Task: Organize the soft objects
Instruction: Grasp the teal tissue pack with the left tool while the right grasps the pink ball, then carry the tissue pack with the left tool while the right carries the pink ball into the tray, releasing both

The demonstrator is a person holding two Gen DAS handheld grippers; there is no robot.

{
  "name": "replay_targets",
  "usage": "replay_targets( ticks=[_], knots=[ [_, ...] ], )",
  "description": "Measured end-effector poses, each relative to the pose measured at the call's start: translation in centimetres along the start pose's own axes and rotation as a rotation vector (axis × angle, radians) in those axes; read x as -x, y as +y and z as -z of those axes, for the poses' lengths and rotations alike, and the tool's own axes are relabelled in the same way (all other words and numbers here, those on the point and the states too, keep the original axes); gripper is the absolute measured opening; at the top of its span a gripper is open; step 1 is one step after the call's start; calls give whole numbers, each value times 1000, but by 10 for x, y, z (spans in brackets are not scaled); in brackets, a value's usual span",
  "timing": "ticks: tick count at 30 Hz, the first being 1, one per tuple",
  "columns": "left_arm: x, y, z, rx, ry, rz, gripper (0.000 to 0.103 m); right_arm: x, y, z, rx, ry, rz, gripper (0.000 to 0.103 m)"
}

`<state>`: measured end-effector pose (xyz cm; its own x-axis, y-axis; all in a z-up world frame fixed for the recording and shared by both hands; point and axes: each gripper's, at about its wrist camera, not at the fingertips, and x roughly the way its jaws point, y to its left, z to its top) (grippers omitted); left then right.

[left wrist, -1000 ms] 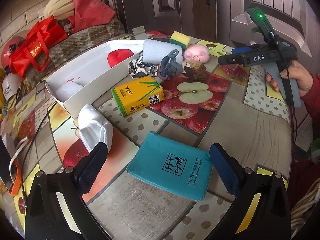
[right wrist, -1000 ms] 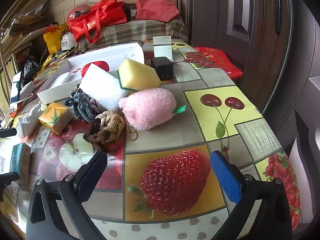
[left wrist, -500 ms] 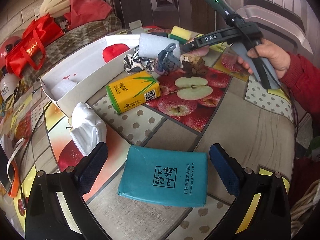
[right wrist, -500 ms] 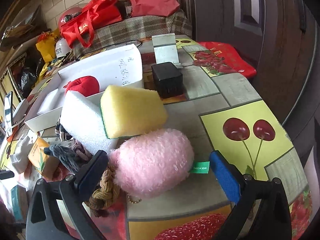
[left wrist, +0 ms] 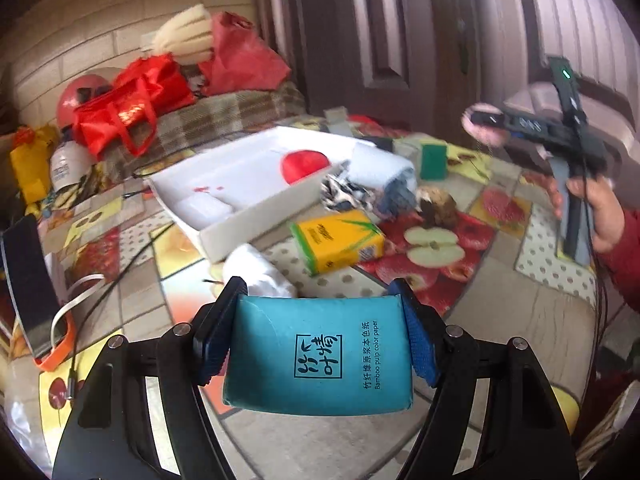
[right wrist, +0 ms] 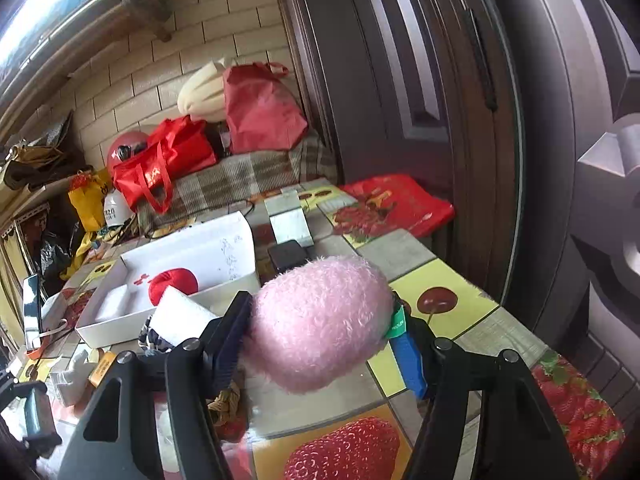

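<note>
Both my grippers are loaded: my left gripper (left wrist: 320,334) has its jaws pinching the teal tissue pack (left wrist: 320,354) above the tabletop (left wrist: 500,292), and my right gripper (right wrist: 320,340) has its jaws squeezing the pink plush toy (right wrist: 320,320), near the white box (right wrist: 188,264).

On the table I count 2 tissue packs, 1 teal (left wrist: 320,356) and 1 yellow (left wrist: 338,240). There are 2 sponges, 1 white (left wrist: 380,166) and 1 yellow-green (left wrist: 430,156), also 1 pink plush (right wrist: 320,324), 1 white box (left wrist: 248,184) and 1 red ball (left wrist: 304,164).
</note>
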<state>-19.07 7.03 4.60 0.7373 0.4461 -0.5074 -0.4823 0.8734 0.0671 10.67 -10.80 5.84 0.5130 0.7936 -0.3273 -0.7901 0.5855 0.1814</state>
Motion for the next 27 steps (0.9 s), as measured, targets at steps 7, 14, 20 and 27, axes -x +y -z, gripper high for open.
replay_targets(
  ticks=[7,14,20,27],
  knots=[
    [4,56,3,246,-71,-339,73,6,52,10,93,14,-142,66],
    [-21,70,-8,230,-83,-416,74,-10,105,16,176,-3,-171,66],
    [-45,80,-22,229,-102,-457,74,-46,142,23,240,35,-171,66],
    [-70,100,-40,279,-159,-482,74,-68,173,20,293,-7,-189,66]
  ],
)
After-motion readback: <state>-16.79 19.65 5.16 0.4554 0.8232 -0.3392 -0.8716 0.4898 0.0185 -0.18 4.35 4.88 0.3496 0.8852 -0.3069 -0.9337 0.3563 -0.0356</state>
